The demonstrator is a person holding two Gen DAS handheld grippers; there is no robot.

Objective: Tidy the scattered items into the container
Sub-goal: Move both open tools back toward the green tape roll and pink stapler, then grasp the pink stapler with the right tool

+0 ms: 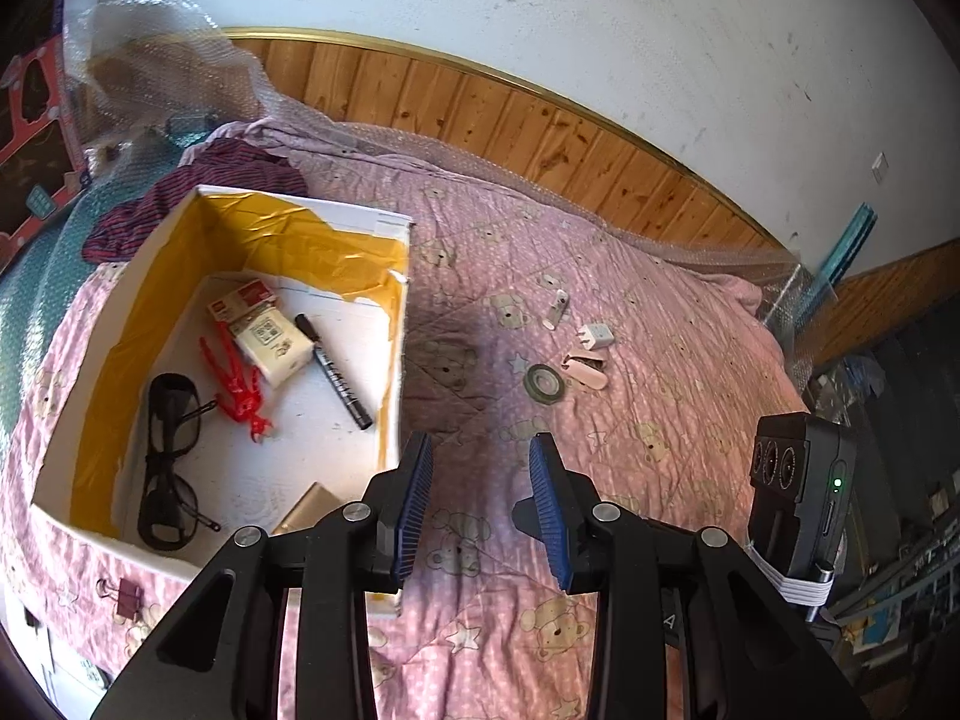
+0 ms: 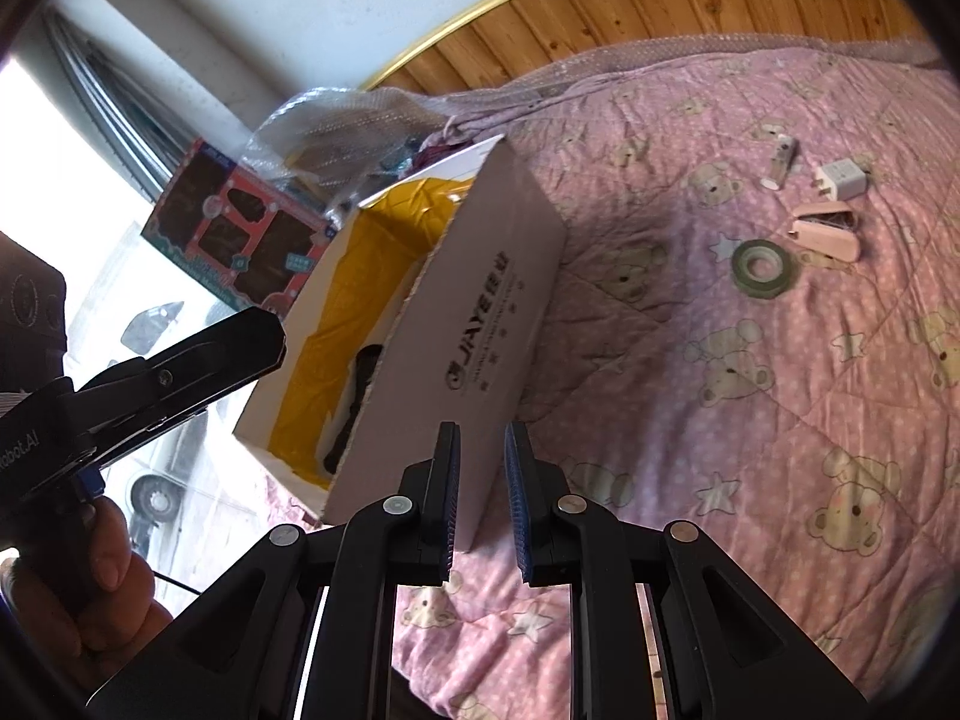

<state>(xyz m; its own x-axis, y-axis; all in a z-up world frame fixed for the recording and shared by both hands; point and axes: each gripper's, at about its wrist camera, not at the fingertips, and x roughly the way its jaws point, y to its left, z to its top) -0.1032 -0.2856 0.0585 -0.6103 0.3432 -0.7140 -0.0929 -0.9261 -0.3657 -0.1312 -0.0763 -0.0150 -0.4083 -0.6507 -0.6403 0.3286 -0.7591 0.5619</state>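
The left tool (image 1: pixel 480 468) hangs spread and empty just right of the white cardboard box lined with yellow tape (image 1: pixel 403 276) on the pink bear-print quilt (image 1: pixel 660 420). Ahead of it — well apart — lie a grey-green tape roll (image 1: pixel 545 384), pink stapler (image 1: pixel 585 371) and white charger plug (image 1: pixel 594 337). The right tool (image 2: pixel 482 462) is narrowly parted, empty, beside the box wall.

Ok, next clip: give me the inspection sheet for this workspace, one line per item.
Surface: pink bear-print quilt on a bed, wrinkled.
Job's things: white box with yellow lining holds glasses, red clip, marker, small packet. Still out on the quilt: tape roll, pink stapler, white charger plug, small white tube.
Clutter: striped cloth, bubble wrap, binder clip.
Grippers: left gripper open, empty; right gripper open, empty.
Cables: thin black wire by the hand.
Surroundings: wood headboard, white wall.
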